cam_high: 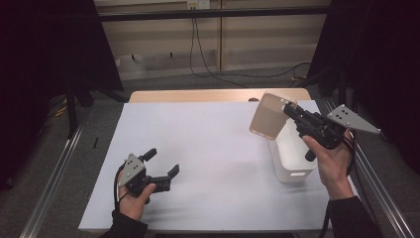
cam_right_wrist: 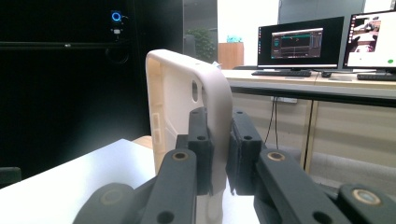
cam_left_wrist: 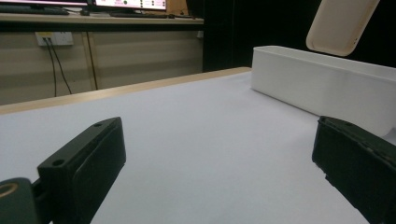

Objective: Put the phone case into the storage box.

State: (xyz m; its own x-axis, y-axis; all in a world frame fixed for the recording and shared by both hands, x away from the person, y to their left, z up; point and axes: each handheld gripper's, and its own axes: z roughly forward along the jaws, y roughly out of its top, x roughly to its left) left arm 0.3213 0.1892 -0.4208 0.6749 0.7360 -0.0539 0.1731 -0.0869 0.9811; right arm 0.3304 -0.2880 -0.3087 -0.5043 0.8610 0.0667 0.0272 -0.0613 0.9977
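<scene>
The right gripper pinches the tan lid by its edge, up above the white box near the desk's right edge. The lid looks stiff, light and smooth. The left gripper is open with nothing in it.

Free room: the counter is bare from the left edge to the middle.
Obstacle: the white bin stands near the right edge.
Above bin: the lid hangs tilted over its far end.
Left gripper: well apart from the bin.
</scene>
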